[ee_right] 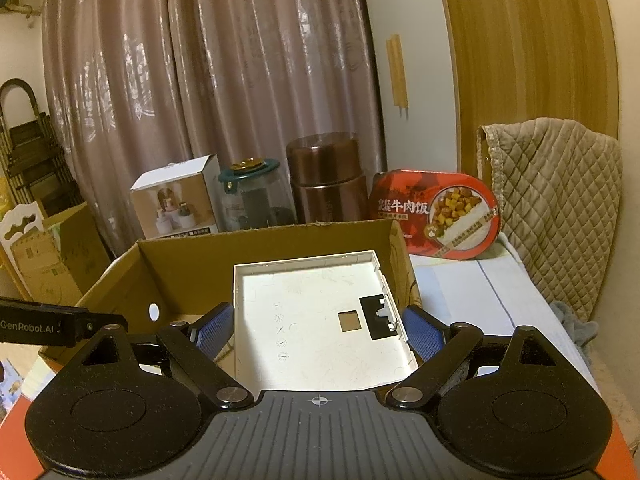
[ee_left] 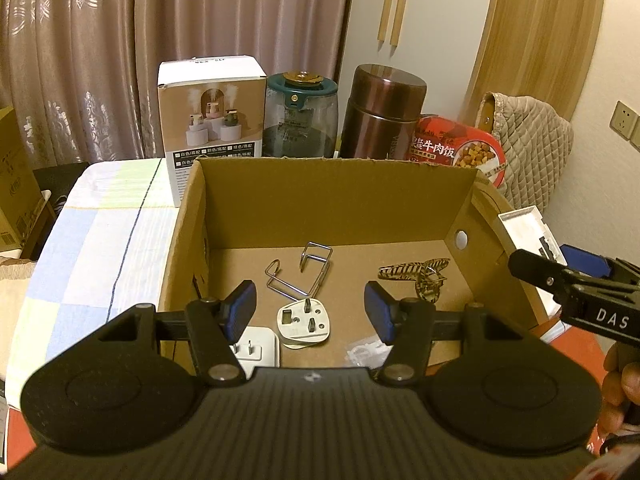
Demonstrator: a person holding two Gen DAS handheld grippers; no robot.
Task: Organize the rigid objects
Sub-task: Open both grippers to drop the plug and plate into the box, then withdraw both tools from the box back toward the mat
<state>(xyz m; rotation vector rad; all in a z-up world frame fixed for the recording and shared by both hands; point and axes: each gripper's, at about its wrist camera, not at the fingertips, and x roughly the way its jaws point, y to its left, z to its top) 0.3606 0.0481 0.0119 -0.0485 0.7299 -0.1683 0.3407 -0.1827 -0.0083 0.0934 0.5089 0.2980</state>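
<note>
Curtains [ee_left: 160, 40] behind checked tablecloth [ee_left: 100, 208], cardboard box [ee_left: 340, 196].

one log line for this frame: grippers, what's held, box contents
left gripper: open, empty, over box | right gripper: shut on white panel | box: wire rack, plug, hair clip

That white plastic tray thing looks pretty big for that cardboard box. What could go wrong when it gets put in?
The white plastic panel, clamped by its side edges in the right gripper, hangs over the cardboard box near its right wall, so a corner could catch that wall. Lowered flat, it may land on the wire rack, white plug or striped hair clip and sit tilted. The left gripper, open and empty over the box, might be in the way.
</note>
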